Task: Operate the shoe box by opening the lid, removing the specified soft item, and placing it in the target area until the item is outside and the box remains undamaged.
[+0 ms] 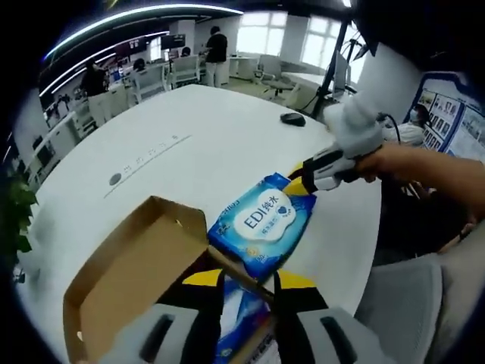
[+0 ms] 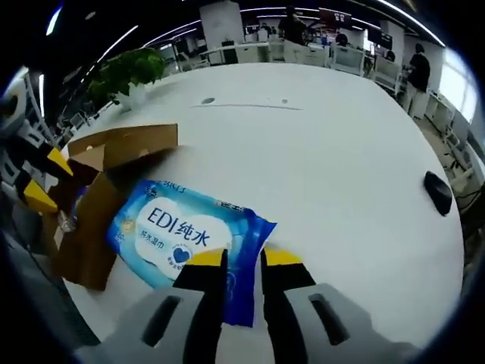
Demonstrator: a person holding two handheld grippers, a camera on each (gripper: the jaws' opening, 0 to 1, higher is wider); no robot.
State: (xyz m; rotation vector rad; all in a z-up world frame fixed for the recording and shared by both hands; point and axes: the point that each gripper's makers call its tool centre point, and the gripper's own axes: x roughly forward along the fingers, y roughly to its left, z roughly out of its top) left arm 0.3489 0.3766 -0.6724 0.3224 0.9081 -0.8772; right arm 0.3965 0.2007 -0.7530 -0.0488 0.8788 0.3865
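Observation:
The brown cardboard shoe box (image 1: 136,280) stands open on the white table (image 1: 189,136), its lid flap folded back. My left gripper (image 1: 248,279) is shut on the box's near wall; it also shows as the left gripper (image 2: 49,180) at the box (image 2: 91,220). A second blue pack (image 1: 241,312) lies inside the box. A blue wet-wipes pack (image 1: 261,224) hangs just past the box rim, over the table. My right gripper (image 1: 301,182) pinches its far corner. In the right gripper view my right gripper (image 2: 242,262) is shut on the wipes pack (image 2: 182,235).
A black mouse (image 1: 292,119) (image 2: 438,192) lies on the table's far side. A potted plant (image 2: 129,72) stands at the table's edge. A person's arm (image 1: 432,171) holds the right gripper. A grey chair (image 1: 402,303) sits beside the table. Desks, chairs and people fill the background.

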